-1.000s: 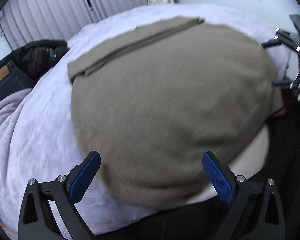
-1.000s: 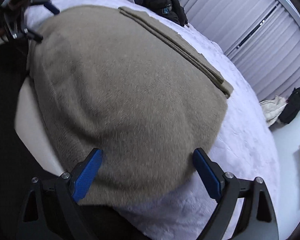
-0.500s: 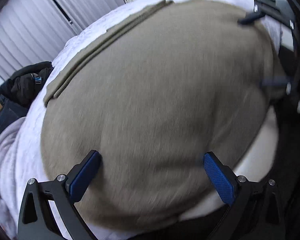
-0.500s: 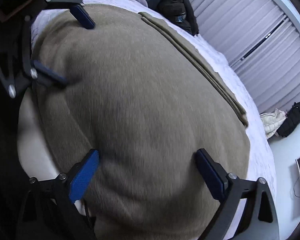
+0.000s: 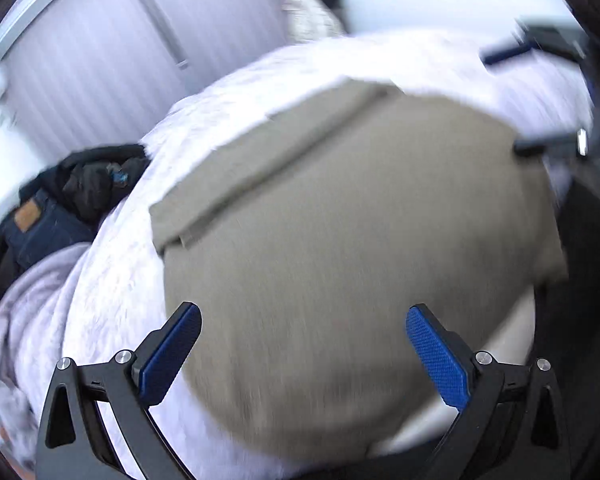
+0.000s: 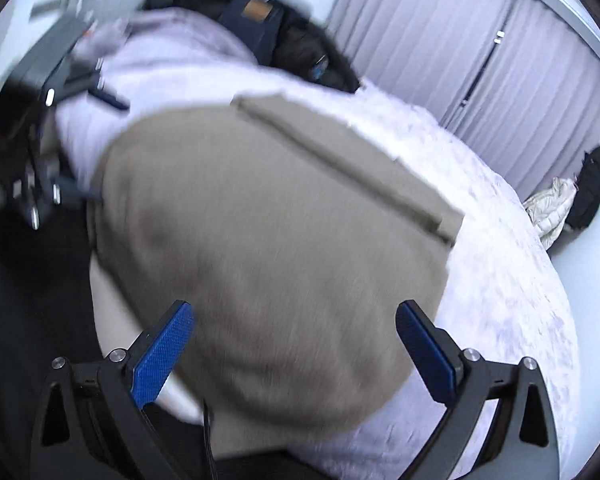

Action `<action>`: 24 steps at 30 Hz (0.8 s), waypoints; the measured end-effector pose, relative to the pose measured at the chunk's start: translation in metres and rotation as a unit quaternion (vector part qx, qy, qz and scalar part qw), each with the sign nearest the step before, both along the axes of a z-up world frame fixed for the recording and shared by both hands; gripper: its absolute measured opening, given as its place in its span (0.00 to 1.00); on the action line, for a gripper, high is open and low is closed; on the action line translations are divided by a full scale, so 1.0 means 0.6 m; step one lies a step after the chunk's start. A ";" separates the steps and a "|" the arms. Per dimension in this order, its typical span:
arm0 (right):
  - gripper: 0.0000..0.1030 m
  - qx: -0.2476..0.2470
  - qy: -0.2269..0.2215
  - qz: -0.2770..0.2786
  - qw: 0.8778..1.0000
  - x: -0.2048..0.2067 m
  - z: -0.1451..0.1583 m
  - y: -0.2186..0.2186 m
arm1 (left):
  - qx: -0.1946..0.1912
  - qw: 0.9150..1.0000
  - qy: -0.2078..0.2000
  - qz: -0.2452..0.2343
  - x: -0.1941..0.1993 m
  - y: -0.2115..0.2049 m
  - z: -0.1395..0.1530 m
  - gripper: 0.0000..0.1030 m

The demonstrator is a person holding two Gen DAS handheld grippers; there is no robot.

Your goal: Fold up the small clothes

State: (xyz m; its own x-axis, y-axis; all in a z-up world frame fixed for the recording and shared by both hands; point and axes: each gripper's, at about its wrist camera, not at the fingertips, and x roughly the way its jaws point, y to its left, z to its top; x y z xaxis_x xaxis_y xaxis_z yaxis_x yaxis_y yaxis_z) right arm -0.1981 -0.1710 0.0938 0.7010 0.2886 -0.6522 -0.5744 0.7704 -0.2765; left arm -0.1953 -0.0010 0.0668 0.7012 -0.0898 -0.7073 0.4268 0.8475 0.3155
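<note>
A taupe knit garment (image 5: 340, 248) lies flat on a pale lilac bedspread (image 5: 112, 280), with a folded band along its far edge. In the left wrist view my left gripper (image 5: 304, 320) hovers above the garment's near part, blue pads wide apart, nothing between them. The right wrist view shows the same garment (image 6: 268, 240) under my right gripper (image 6: 296, 316), also wide open and holding nothing. Each gripper appears blurred at the far side of the other's view: the right gripper (image 5: 548, 92) and the left gripper (image 6: 60, 132). Both views are motion-blurred.
Dark jeans and black clothes (image 5: 64, 200) are piled at the bed's far side beside a grey blanket (image 5: 24, 308). Vertical blinds (image 6: 480, 40) line the wall. A cream garment (image 6: 552, 204) lies on the floor. The bed's near edge (image 6: 112, 312) drops into dark space.
Both grippers have risen and pulled back from the garment, so more bedspread and the blinds show. Both stay open and the garment lies still.
</note>
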 end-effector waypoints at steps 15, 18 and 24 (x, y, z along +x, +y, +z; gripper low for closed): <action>0.99 0.052 0.166 -0.261 0.950 0.243 -0.106 0.030 | -0.123 0.947 0.156 0.253 0.178 0.034 -0.094 1.00; 0.99 0.059 0.115 -0.233 0.964 0.144 -0.110 0.020 | -0.134 0.947 0.157 0.245 0.111 0.048 -0.098 1.00; 0.99 0.031 0.123 -0.176 0.976 0.036 -0.125 -0.004 | -0.112 0.947 0.191 0.234 0.035 0.064 -0.110 1.00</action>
